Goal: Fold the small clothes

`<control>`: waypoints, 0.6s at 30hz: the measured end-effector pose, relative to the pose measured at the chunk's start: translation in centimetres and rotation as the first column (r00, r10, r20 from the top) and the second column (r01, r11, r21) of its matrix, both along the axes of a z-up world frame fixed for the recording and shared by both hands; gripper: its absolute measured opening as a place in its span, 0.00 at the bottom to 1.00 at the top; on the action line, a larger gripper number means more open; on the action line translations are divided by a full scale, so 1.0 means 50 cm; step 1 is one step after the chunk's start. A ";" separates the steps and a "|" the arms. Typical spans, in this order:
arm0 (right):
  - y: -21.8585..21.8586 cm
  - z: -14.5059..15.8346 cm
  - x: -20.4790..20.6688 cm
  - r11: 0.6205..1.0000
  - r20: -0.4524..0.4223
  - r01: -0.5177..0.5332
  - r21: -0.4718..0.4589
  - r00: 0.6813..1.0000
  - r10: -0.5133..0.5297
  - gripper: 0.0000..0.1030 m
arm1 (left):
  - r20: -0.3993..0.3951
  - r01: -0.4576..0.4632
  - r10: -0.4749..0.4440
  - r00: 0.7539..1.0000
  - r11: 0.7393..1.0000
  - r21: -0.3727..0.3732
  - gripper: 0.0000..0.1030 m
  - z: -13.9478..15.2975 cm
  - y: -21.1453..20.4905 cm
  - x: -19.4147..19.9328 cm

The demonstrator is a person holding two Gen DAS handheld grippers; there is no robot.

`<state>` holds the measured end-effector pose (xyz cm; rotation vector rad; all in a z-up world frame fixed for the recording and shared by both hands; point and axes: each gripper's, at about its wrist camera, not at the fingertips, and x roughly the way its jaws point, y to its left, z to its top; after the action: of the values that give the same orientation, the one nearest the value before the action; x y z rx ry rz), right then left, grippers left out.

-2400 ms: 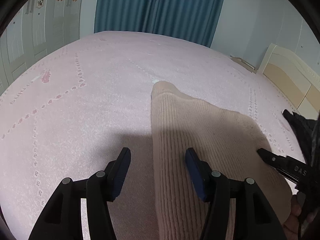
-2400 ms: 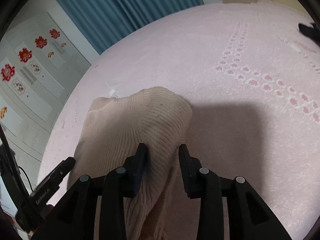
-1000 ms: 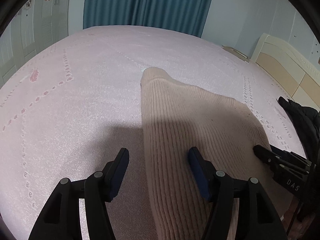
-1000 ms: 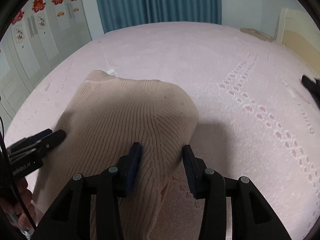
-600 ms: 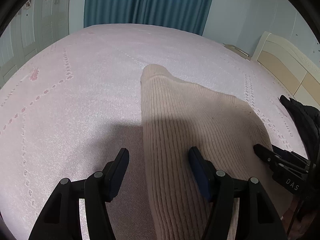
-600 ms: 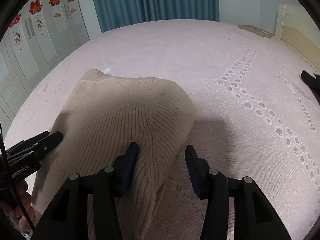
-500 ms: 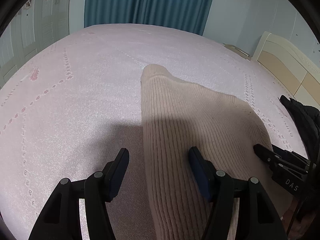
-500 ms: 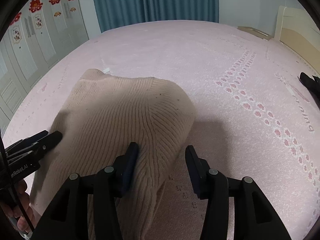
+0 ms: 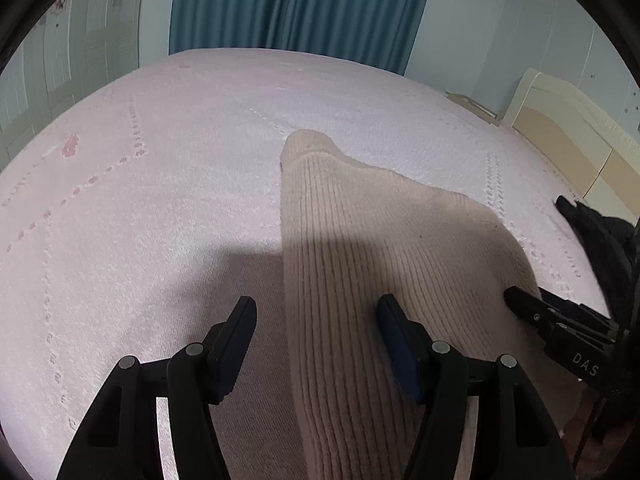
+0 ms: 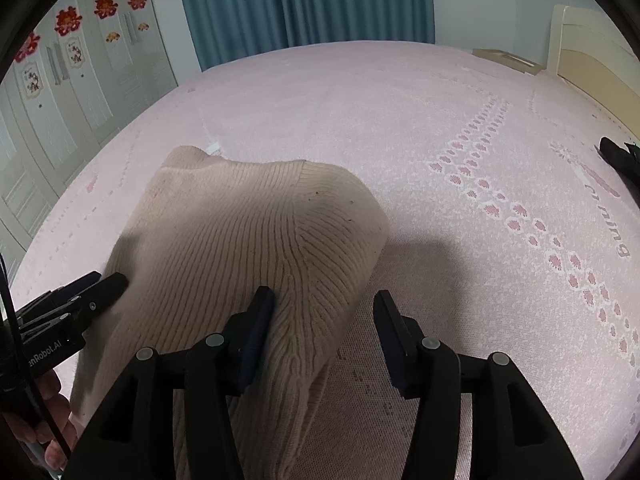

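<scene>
A beige ribbed knit garment (image 9: 384, 248) lies on the pink bedspread (image 9: 140, 208), stretching away from me. My left gripper (image 9: 314, 320) is open, its jaws straddling the garment's left edge near its close end. My right gripper (image 10: 322, 308) is open, its jaws straddling the right edge of the same garment (image 10: 248, 236). Each gripper shows in the other's view: the right one (image 9: 560, 328) at the garment's right side, the left one (image 10: 68, 304) at its left side.
A dark garment (image 9: 600, 236) lies at the bed's right side and also shows in the right wrist view (image 10: 620, 160). A cream headboard (image 9: 572, 120) is on the right. Blue curtains (image 9: 292, 4) hang at the back, and a white wardrobe (image 10: 60, 92) stands on the left.
The right gripper's jaws have opened wider around the garment's right edge. The left gripper has stayed open and hardly moved. The garment lies as before.
</scene>
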<state>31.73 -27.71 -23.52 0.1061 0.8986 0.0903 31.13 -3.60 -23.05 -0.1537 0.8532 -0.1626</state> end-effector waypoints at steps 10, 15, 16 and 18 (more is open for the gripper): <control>-0.008 0.018 -0.029 0.999 0.004 -0.029 0.020 1.000 0.029 0.48 | 0.010 0.082 -0.081 0.997 0.995 -0.054 0.60 0.006 0.010 -0.028; -0.018 0.024 -0.039 0.999 -0.006 -0.038 0.026 0.999 0.038 0.48 | 0.006 0.110 -0.110 0.994 0.992 -0.066 0.60 0.006 0.017 -0.037; -0.020 0.025 -0.040 0.999 -0.007 -0.036 0.025 0.999 0.036 0.48 | 0.009 0.117 -0.116 0.993 0.991 -0.070 0.60 0.007 0.018 -0.040; -0.023 0.024 -0.039 0.999 -0.016 -0.031 0.035 0.999 0.031 0.48 | 0.011 0.129 -0.128 0.992 0.988 -0.082 0.60 0.008 0.017 -0.044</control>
<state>29.79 -28.85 -22.33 0.1253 0.9151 0.1341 28.95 -2.73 -22.65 -0.1758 0.8518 -0.3193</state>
